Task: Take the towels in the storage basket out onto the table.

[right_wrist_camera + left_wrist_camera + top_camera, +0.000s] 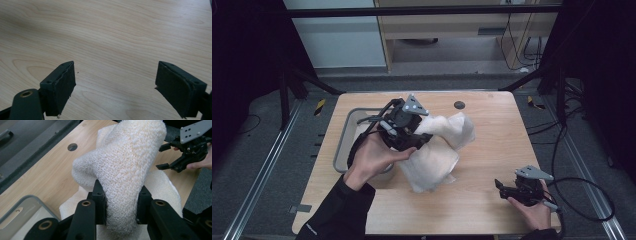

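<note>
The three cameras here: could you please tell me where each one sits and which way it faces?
High view: above the person's side, facing forward and down on the table; both forearms enter below.
Left gripper view: rides the left gripper, looking along its jaws clamped on the white towel.
Right gripper view: rides the right gripper, facing bare tabletop.
Shared: towel, grey tray, right gripper in the high and left gripper views.

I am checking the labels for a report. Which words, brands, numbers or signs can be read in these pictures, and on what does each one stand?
No readable text in any view.
Towel: no label visible.
Left gripper and right gripper: no markings.
Table and grey tray: no writing.
Small pale mark on the person's left sleeve: too small to read.
</note>
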`<state>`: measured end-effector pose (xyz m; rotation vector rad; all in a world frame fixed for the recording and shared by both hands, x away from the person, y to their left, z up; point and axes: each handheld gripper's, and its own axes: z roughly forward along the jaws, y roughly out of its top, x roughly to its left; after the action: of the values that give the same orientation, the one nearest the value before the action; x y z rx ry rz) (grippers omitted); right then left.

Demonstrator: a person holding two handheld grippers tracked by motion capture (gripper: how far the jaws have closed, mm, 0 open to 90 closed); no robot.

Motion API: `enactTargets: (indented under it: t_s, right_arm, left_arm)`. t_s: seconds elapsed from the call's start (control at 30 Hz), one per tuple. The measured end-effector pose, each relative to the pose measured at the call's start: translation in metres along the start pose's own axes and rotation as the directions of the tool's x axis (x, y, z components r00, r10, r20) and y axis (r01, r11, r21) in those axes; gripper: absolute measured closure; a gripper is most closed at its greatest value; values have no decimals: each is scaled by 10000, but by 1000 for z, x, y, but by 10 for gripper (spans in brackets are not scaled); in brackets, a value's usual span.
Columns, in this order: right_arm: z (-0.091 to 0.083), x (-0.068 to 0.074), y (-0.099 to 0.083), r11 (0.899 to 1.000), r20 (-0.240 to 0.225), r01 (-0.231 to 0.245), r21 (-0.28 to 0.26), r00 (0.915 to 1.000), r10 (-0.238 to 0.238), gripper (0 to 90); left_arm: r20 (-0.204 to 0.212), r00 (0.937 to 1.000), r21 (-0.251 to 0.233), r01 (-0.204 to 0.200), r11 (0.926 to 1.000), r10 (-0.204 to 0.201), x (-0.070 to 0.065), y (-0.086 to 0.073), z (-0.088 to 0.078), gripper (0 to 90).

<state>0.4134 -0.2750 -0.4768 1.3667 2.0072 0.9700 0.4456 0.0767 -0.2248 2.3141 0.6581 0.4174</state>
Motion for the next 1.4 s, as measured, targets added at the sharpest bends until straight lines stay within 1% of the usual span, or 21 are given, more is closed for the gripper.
enactTargets:
  t_s: [0.07, 0.1, 0.17, 0.2, 0.27, 0.37, 0.47, 0.5, 0.53, 0.63, 0.7, 0.83, 0.87, 0.97, 1.0, 1.07, 1.13, 1.17, 1.23, 1.3, 1.4]
  right_arm:
    - [-1, -3, -1, 10000, 49, -55, -58, 10000, 55, 162]
    - [-2, -5, -2, 9998, 75, -197, -56, 9998, 197, 162]
    - [-2, -5, -2, 9998, 99, -188, -41, 9998, 188, 163]
    - [-2, -6, -2, 9998, 157, -176, 0, 9997, 176, 162]
    - [-1, -6, -2, 9999, 217, -142, 21, 9997, 141, 162]
    - [-1, -7, -3, 10000, 330, 23, 33, 9995, -24, 162]
    - [-1, -8, -4, 9999, 344, -96, 54, 9994, 94, 162]
    - [-1, -8, -4, 9999, 344, -96, 54, 9994, 94, 162]
    - [0, -9, -5, 9998, 371, -156, 77, 9992, 153, 162]
    - [-1, -11, -5, 9999, 408, -157, 58, 9990, 155, 162]
    - [-1, -10, -5, 9996, 387, -254, 80, 9989, 251, 162]
    - [1, -11, -6, 9999, 460, -120, 121, 9989, 115, 160]
    - [1, -11, -7, 9998, 472, -138, 137, 9988, 132, 159]
    - [1, -12, -7, 9998, 502, -157, 149, 9986, 149, 159]
    - [1, -12, -7, 9998, 502, -157, 149, 9986, 149, 159]
    - [1, -13, -8, 9998, 548, -108, 168, 9985, 98, 159]
    - [1, -13, -8, 9997, 530, -142, 186, 9985, 132, 159]
    - [1, -13, -8, 9997, 530, -142, 186, 9985, 132, 159]
    - [1, -13, -8, 9998, 544, -128, 178, 9984, 118, 159]
    - [1, -13, -8, 9998, 576, -109, 192, 9983, 98, 159]
    - [1, -14, -9, 9997, 605, -102, 222, 9981, 89, 158]
  left_arm:
    - [69, 9999, 74, -110, 9999, 109, -2, 2, 5, 684]
    - [95, 9999, 110, -128, 9999, 127, -4, 3, 9, 684]
    - [111, 9998, 189, -169, 9997, 167, -5, 3, 11, 684]
    - [149, 9996, 266, -224, 9994, 220, -7, 4, 16, 684]
    - [209, 9995, 249, -222, 9994, 217, -9, 4, 22, 684]
    - [348, 9990, 351, -287, 9990, 275, -11, 4, 29, 684]
    - [440, 9985, 486, -348, 9982, 326, -12, 3, 37, 684]
    - [440, 9985, 486, -348, 9982, 326, -12, 3, 37, 684]
    - [457, 9982, 572, -424, 9975, 398, -13, 3, 42, 683]
    - [454, 9980, 644, -459, 9969, 431, -14, 2, 46, 684]
    - [476, 9978, 731, -492, 9961, 458, -14, 2, 51, 684]
    - [482, 9976, 897, -544, 9945, 502, -15, -1, 64, 683]
    - [482, 9976, 897, -544, 9945, 502, -15, -1, 64, 683]
    - [618, 9969, 1046, -551, 9930, 488, -16, -5, 77, 683]
    - [618, 9969, 1046, -551, 9930, 488, -16, -5, 77, 683]
    - [707, 9965, 1077, -527, 9928, 452, -17, -7, 84, 683]
    - [873, 9951, 1154, -573, 9917, 474, -19, -8, 93, 683]
    - [873, 9951, 1154, -573, 9917, 474, -19, -8, 93, 683]
    - [944, 9942, 1257, -631, 9901, 514, -20, -9, 99, 683]
    - [987, 9934, 1451, -732, 9867, 591, -22, -10, 106, 683]
    - [1012, 9931, 1478, -742, 9862, 596, -24, -12, 113, 682]
